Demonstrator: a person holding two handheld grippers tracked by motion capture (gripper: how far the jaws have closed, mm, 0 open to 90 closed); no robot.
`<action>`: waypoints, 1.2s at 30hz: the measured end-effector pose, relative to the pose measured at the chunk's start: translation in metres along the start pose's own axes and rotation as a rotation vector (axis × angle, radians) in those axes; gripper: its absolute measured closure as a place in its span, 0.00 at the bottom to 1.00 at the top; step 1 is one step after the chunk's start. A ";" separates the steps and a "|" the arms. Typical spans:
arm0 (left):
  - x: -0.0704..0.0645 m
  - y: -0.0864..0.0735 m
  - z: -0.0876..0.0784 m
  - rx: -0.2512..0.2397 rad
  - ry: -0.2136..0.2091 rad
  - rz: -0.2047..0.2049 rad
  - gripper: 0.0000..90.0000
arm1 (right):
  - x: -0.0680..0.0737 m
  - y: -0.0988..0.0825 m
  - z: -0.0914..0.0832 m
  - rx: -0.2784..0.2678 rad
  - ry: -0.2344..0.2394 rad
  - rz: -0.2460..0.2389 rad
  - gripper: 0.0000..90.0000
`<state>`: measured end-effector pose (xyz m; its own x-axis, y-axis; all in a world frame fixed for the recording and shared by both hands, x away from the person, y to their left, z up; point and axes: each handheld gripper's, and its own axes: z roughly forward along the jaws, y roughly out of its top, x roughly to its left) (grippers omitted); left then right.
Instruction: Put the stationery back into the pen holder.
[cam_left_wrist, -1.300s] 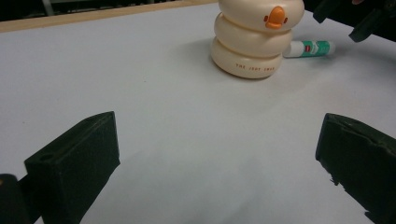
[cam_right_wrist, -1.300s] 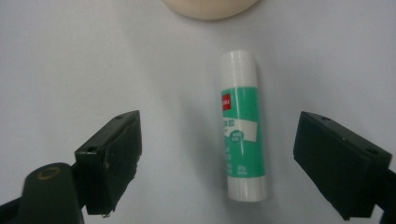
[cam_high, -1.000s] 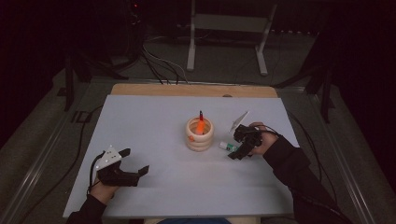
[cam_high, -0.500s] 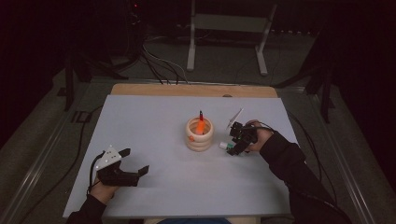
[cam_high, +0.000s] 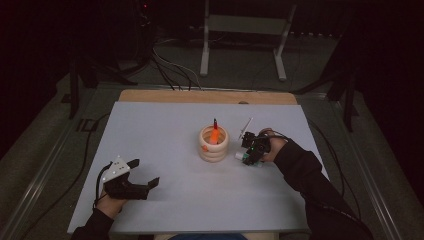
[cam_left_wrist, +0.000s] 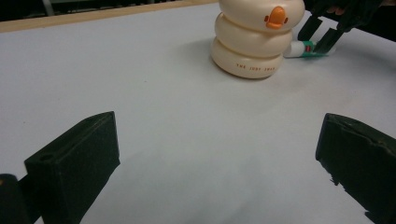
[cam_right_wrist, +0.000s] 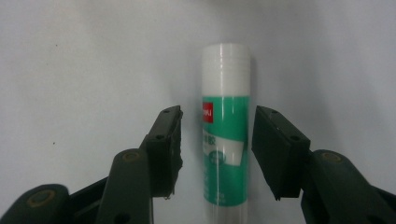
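The right tongs (cam_right_wrist: 215, 154) had just been closing around the glue stick (cam_right_wrist: 225, 135), not yet pinching, as it lay at the holder's (cam_high: 213, 145) three o'clock; the left tongs (cam_high: 142, 176) waited, apart, on the counter (cam_high: 150, 130).

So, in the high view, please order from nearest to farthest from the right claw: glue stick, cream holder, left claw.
1. Green-and-white plastic glue stick, lying between the right claw's jaws.
2. Cream ringed plastic pen holder, just to its left.
3. Left claw, far across the white table.
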<state>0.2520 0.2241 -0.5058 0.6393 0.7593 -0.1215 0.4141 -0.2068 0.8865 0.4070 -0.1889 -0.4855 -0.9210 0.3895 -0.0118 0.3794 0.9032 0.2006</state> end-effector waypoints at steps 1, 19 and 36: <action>0.000 0.000 0.000 -0.001 0.000 0.001 0.00 | 0.000 0.001 0.000 0.005 -0.004 0.000 0.59; 0.000 0.000 0.000 0.000 0.001 0.002 0.00 | 0.002 0.010 0.012 0.044 -0.055 -0.015 0.68; 0.000 0.000 0.000 -0.002 -0.001 0.001 0.00 | 0.002 0.009 0.015 0.055 -0.037 -0.001 0.73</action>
<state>0.2518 0.2243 -0.5055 0.6404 0.7584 -0.1214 0.4123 -0.2061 0.8874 0.4105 -0.1773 -0.4984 -0.9177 0.3942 -0.0487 0.3839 0.9118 0.1461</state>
